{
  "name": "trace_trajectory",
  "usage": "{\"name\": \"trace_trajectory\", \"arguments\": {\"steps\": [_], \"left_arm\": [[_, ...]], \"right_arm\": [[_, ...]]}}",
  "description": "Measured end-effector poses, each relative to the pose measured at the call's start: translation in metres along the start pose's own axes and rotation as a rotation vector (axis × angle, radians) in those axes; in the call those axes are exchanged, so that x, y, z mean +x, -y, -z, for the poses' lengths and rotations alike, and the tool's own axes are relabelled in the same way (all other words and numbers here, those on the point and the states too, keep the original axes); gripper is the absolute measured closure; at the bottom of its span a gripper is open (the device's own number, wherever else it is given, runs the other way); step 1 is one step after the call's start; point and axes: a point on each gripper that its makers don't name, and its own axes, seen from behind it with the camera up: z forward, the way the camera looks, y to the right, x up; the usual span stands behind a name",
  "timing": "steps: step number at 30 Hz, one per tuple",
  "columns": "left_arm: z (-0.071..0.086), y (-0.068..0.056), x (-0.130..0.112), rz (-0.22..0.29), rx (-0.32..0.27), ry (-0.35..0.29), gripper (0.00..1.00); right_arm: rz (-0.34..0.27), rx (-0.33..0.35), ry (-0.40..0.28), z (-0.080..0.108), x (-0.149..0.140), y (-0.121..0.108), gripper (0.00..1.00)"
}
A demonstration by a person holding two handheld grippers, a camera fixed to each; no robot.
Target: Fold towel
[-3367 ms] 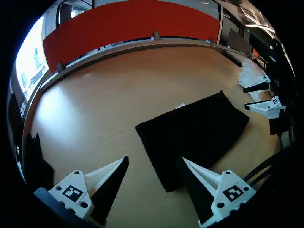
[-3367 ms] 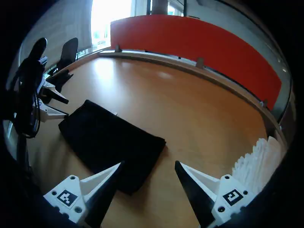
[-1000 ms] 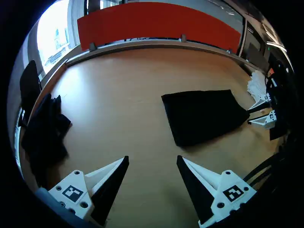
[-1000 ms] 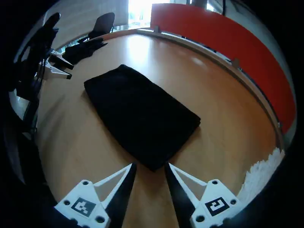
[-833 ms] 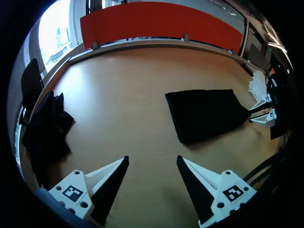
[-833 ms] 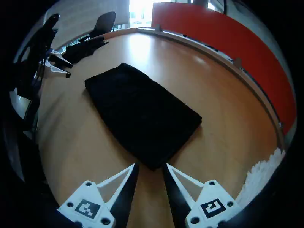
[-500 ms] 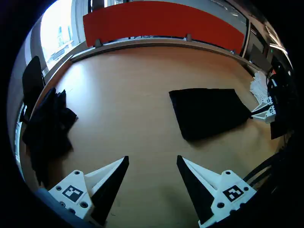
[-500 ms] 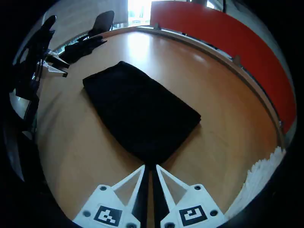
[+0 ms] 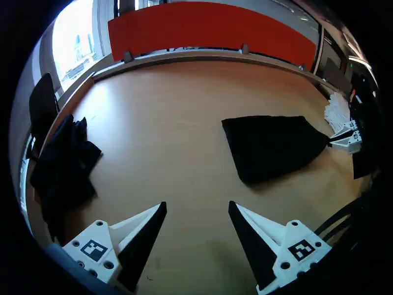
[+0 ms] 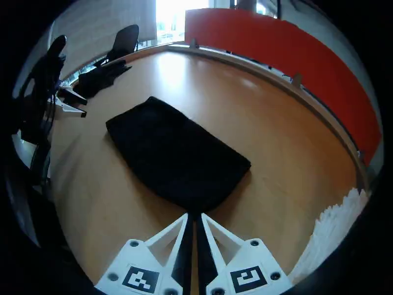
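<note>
A black towel (image 9: 272, 145), folded into a flat rectangle, lies on the wooden table (image 9: 162, 128). In the right gripper view the towel (image 10: 177, 157) stretches away from my right gripper (image 10: 192, 217), which is shut on its near corner. That corner looks pinched and slightly raised. In the left gripper view the right gripper (image 9: 331, 142) holds the towel's pointed right end. My left gripper (image 9: 196, 216) hovers open over bare wood, well short of the towel, with nothing between its fingers. It also appears far left in the right gripper view as the left gripper (image 10: 81, 108).
A heap of dark cloth (image 9: 64, 167) lies at the table's left edge, seen again as the dark heap (image 10: 100, 73) beside a chair (image 10: 123, 39). A white stack (image 10: 339, 221) sits at the right edge. A red divider (image 9: 211, 24) bounds the far side.
My right gripper closed from wide open onto the towel's near corner and pulled it into a point. My left gripper drew back from the towel, bringing the dark heap into its view.
</note>
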Motion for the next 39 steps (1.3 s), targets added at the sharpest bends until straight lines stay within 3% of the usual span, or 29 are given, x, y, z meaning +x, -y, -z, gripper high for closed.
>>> {"name": "trace_trajectory", "arguments": {"steps": [17, 39], "left_arm": [[0.002, 0.0, 0.014, -0.002, 0.001, -0.023, 0.07], [-0.002, -0.003, 0.024, -0.009, 0.002, -0.027, 0.07]], "right_arm": [[0.067, -0.066, -0.12, 0.047, 0.065, -0.017, 0.96], [0.094, -0.11, -0.159, 0.087, 0.081, -0.041, 0.96]]}}
